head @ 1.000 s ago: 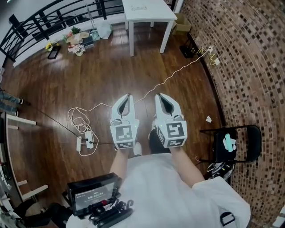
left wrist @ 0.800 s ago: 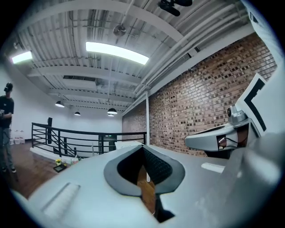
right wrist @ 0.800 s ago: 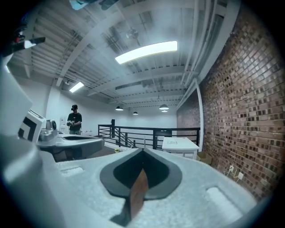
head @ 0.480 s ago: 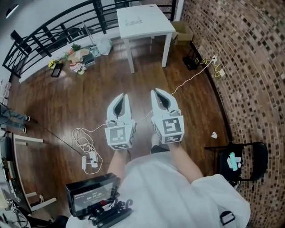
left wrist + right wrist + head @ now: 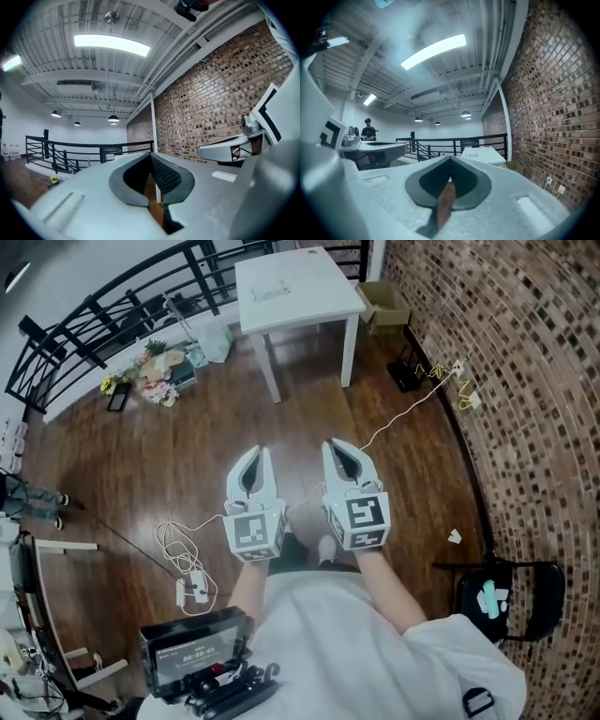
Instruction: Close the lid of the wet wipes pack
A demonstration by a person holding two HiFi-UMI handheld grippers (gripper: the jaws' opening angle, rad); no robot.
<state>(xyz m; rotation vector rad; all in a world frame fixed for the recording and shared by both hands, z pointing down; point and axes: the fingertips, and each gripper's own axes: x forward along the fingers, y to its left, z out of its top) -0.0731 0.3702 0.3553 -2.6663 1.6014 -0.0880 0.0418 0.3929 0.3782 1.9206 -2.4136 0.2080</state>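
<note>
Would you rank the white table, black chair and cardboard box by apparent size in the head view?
Largest to smallest: white table; black chair; cardboard box. The chair is nearer, so true size is unsure.

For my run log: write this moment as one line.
left tongs: shut, empty | right tongs: shut, empty | white table: ahead, beyond reach | wipes pack: not discernible

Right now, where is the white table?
Head view, top centre: the white table stands beside the cardboard box, near the brick wall at right.
</note>
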